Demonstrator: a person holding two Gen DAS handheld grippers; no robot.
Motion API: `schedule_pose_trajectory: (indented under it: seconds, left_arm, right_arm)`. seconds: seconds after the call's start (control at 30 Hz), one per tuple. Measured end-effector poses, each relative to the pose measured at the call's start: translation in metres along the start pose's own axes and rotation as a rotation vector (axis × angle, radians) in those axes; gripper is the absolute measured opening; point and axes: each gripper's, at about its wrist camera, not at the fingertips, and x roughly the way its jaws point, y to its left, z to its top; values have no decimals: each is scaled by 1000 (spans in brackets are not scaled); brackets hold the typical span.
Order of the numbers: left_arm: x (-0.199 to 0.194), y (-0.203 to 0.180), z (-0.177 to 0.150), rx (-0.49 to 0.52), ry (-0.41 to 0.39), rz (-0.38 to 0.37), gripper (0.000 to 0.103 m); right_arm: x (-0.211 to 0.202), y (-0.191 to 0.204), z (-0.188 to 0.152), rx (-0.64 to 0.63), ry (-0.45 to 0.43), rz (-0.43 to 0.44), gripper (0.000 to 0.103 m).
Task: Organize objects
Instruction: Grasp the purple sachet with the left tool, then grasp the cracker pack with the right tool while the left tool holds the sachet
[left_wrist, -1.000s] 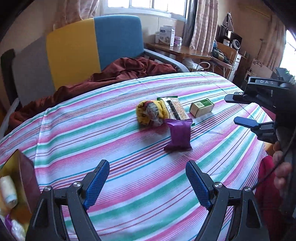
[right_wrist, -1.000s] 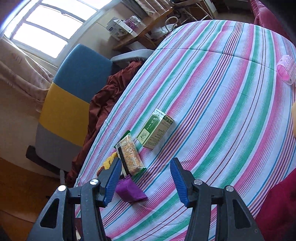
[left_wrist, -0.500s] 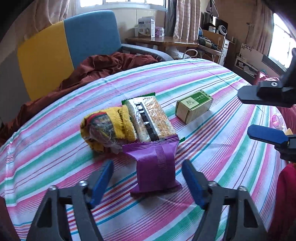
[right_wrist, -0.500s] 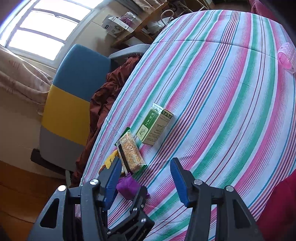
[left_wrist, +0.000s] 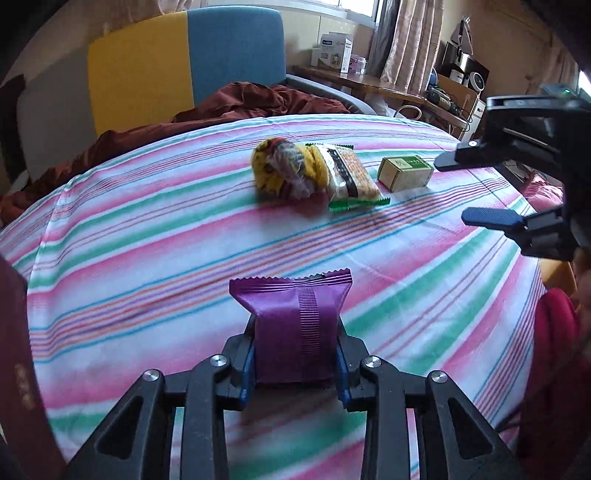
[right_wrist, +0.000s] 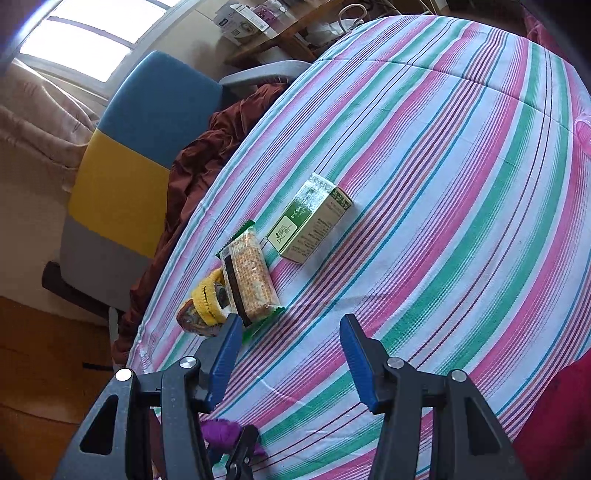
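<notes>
1. The left gripper has its jaws clamped on a purple snack packet, which they grip by its lower half; the packet's crimped top edge stands up between and beyond the blue pads.
2. The packet is held over the striped cloth that covers the surface, in the near part of the left wrist view, well apart from the other things.
3. Farther back on the cloth lie a yellow knitted bundle, a clear cracker packet with green ends that touches it, and just beside that a small green and tan box.
4. The right gripper hangs over the cloth with its jaws apart and nothing between them; the cracker packet's near end lies just beyond its left pad.
5. In the right wrist view a bit of the purple packet shows at the bottom edge, behind the left finger.
6. Behind the surface stands a chair with grey, yellow and blue panels, with dark red cloth heaped on its seat.
</notes>
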Motion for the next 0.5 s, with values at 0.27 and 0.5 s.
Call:
schedule_pose_trajectory:
  seconds: [0.27, 0.5]
  left_arm:
    - [-38, 7, -49, 4, -25, 11, 34]
    - [-36, 13, -51, 1, -49, -26, 34]
  right_arm:
    - [16, 18, -8, -121, 61, -62, 56]
    - [26, 29, -14, -187, 84, -124, 55]
